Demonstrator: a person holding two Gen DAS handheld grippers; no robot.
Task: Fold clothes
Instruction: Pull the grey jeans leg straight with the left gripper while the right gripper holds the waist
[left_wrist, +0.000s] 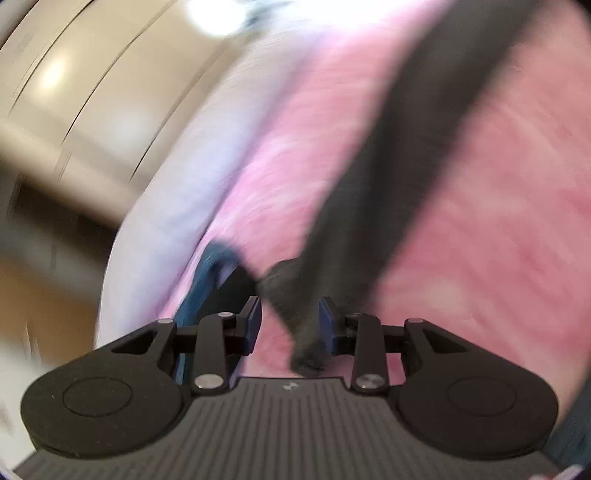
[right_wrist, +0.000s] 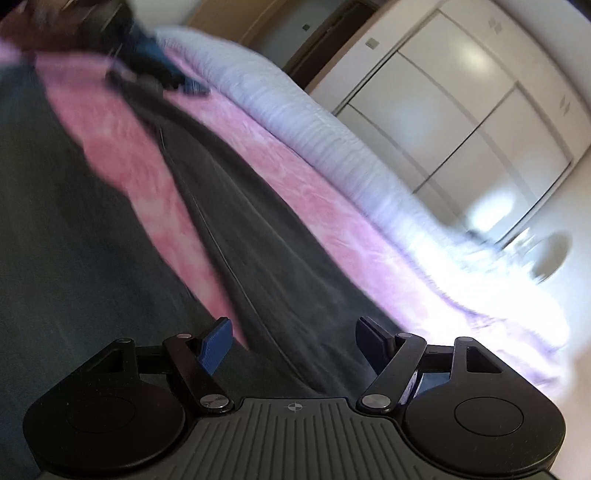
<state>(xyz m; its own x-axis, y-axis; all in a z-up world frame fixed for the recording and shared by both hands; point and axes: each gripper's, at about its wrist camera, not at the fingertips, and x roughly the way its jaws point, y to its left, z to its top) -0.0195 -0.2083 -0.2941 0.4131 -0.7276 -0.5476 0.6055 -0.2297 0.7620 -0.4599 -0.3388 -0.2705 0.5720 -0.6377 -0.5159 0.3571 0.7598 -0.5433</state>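
A dark grey garment (right_wrist: 229, 206) lies stretched over a pink blanket (right_wrist: 122, 140) on a bed. In the left wrist view a narrow strip of the same garment (left_wrist: 417, 147) runs down to my left gripper (left_wrist: 290, 325). Its end passes between the blue pads (left_wrist: 327, 325), which stand partly apart with a gap on the left side. My right gripper (right_wrist: 293, 343) is open just above the garment, with cloth under its open jaws and nothing held. The left gripper also shows far off in the right wrist view (right_wrist: 155, 81), blurred.
A white quilted cover (right_wrist: 295, 107) lies along the bed's far edge. White wardrobe doors (right_wrist: 443, 99) stand beyond the bed. A blue-green cloth (left_wrist: 207, 273) lies next to the left gripper. Both views are motion-blurred.
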